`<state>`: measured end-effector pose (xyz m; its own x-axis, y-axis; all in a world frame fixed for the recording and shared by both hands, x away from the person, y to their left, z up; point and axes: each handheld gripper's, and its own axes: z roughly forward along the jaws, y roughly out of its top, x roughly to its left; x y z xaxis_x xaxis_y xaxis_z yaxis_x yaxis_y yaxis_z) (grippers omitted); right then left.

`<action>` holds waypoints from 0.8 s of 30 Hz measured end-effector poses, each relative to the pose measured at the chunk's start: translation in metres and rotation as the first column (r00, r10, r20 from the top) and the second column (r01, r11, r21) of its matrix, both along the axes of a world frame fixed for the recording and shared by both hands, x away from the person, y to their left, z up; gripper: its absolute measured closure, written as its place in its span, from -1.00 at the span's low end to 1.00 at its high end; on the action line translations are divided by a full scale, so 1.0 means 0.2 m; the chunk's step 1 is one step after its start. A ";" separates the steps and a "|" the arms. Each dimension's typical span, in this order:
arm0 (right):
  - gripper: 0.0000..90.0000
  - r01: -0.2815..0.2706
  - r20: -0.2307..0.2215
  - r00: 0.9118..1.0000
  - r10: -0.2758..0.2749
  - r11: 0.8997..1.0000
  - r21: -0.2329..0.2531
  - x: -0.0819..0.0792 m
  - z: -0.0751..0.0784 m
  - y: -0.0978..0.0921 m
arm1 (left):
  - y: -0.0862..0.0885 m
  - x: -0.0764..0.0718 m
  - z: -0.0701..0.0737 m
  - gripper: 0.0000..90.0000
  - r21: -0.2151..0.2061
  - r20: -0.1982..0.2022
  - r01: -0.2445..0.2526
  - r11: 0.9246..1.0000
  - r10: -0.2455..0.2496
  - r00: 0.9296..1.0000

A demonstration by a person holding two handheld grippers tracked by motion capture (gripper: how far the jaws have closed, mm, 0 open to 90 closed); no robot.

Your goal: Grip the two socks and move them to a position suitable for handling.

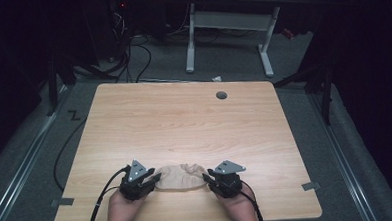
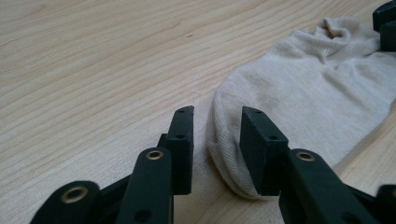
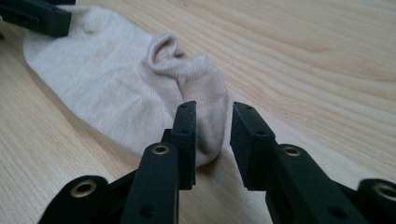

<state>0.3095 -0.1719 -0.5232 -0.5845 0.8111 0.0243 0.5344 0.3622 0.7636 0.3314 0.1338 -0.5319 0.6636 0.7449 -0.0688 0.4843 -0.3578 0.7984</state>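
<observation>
Surface: light wood-grain table with a round cable hole near the far edge; dark floor, cables and a white desk frame lie beyond.
Object: one beige ankle sock, lying flat near the table's front edge, between the two grippers.
Object orientation: rounded toe end toward the left gripper; gathered cuff opening on the right-hand half.
Left gripper: jaws narrowly parted, straddling the toe end of the sock; no clamp on the fabric yet.
Right gripper: jaws narrowly parted, the heel end of the sock just at the gap; not gripped.
Handling estimate: light, soft, limp knit; it should fold and bunch rather than hold shape, and may drag across the wood if pushed.
Recommended hold: pinch the fabric edge at each end, toe and heel, taking both layers.
Risk: jaws closing on a single layer, or sliding the sock instead of catching it.
</observation>
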 end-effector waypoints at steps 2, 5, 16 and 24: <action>0.56 0.007 0.013 1.000 -0.007 1.000 0.014 0.00 0.01 -0.01 | 0.01 0.00 0.01 0.44 -0.002 0.011 0.000 1.000 0.000 1.000; 0.49 0.017 0.030 0.999 -0.017 1.000 0.023 0.00 0.02 -0.02 | 0.02 0.00 0.02 0.41 -0.004 0.023 -0.004 1.000 0.004 1.000; 0.33 0.132 0.061 0.989 -0.135 0.990 0.044 0.04 0.03 -0.15 | 0.23 0.05 0.06 0.30 -0.031 0.048 -0.088 0.996 0.089 0.995; 0.39 0.164 0.045 0.985 -0.168 0.983 0.083 0.01 0.03 -0.22 | 0.24 0.06 0.05 0.62 -0.071 -0.015 -0.024 0.997 0.023 1.000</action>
